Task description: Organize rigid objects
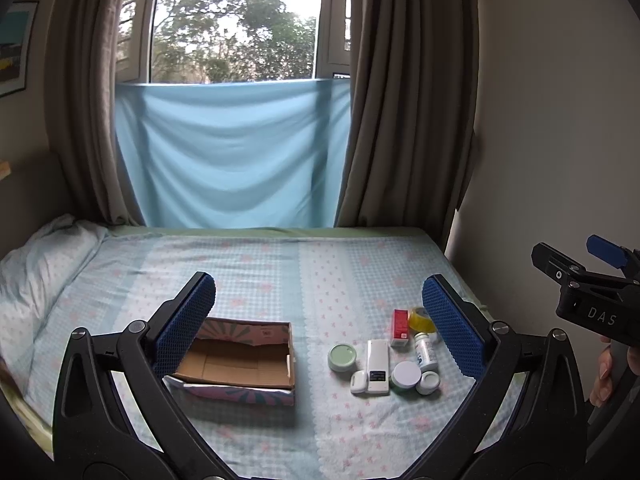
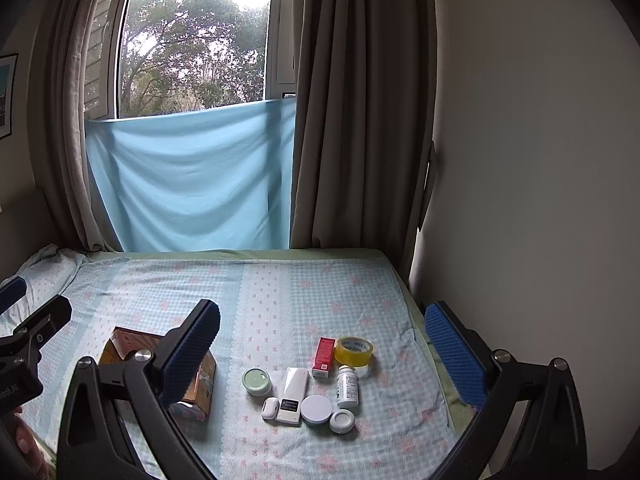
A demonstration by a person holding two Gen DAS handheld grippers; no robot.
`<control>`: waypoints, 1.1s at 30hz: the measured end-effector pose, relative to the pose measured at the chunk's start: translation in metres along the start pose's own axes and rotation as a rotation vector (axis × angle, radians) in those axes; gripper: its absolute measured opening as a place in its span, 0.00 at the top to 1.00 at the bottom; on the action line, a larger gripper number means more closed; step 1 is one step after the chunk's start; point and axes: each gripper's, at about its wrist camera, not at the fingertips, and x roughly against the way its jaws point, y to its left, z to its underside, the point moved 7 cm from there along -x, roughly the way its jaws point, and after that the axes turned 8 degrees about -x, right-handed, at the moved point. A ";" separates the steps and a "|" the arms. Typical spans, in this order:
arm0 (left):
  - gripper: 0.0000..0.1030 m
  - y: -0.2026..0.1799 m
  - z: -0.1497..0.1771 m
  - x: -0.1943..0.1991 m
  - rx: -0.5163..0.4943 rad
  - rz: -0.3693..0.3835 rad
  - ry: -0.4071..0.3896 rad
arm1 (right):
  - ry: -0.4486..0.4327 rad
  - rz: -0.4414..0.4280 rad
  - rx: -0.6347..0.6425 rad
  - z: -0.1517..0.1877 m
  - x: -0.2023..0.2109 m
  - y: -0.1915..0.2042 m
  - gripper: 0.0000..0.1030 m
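An open, empty cardboard box [image 1: 240,360] [image 2: 200,384] lies on the bed. To its right is a cluster: a green-lidded jar [image 1: 342,357] [image 2: 257,381], a white remote [image 1: 378,366] [image 2: 293,394], a white earbud case [image 1: 359,382] [image 2: 270,407], two white round lids [image 1: 406,375] [image 2: 316,409], a white pill bottle [image 1: 425,351] [image 2: 347,386], a red carton [image 1: 400,328] [image 2: 323,357] and a yellow tape roll [image 2: 354,350]. My left gripper [image 1: 320,332] is open and empty above the bed. My right gripper [image 2: 324,356] is open and empty too; it shows in the left wrist view [image 1: 592,280].
The bed has a checked blue sheet [image 1: 280,264] and a pillow [image 1: 36,280] at the left. A window with brown curtains [image 1: 400,120] and a blue cloth [image 1: 232,152] stands behind it. A wall [image 2: 540,160] runs along the bed's right side.
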 end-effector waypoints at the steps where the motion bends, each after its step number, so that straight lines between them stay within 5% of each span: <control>1: 0.00 0.000 0.000 0.000 0.001 -0.001 0.000 | 0.000 0.000 0.000 0.000 0.000 0.000 0.00; 15: 0.00 0.005 0.009 -0.011 0.026 -0.011 0.050 | 0.007 0.009 -0.007 -0.001 -0.002 -0.004 0.00; 33: 0.00 -0.013 0.106 -0.148 0.117 0.079 0.410 | 0.288 0.108 -0.092 0.050 -0.131 -0.055 0.00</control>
